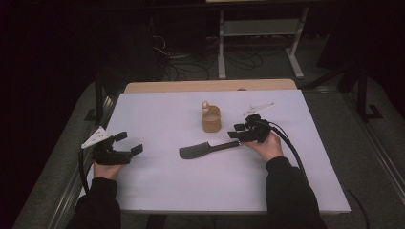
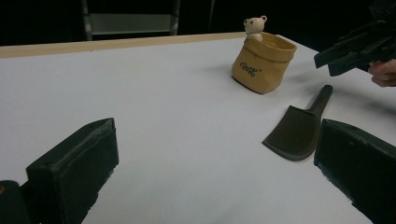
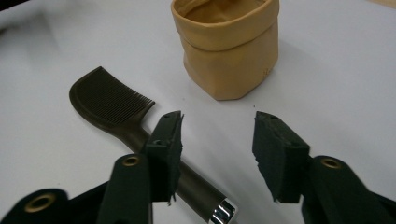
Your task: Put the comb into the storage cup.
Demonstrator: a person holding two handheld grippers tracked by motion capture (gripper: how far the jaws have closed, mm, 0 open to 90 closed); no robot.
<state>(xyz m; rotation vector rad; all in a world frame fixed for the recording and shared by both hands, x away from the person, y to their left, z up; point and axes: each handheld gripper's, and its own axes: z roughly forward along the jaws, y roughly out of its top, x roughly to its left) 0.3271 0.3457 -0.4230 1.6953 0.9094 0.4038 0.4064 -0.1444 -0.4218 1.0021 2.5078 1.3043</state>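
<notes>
Comb, dark and broad-toothed with a long handle, lies flat on the white bench, its toothed head toward the person's left and its handle running toward the right gripper. In the right gripper view the handle passes under the left of the two black jaws, and its shiny metal end cap shows at the bottom edge; the jaws stand apart with bare bench between them, and neither pad presses on the comb, so this gripper is open and empty. Just beyond the comb stands a small tan pouch, shaped like a rolled-down paper bag, with a little cream bear figure peeking over its rim. Dark cursive lettering is printed on its side; it is too small to read with certainty. The left gripper is held over the bench's left part, well apart from comb and pouch, its jaws spread wide with nothing between them. Dark sleeves cover both forearms.
</notes>
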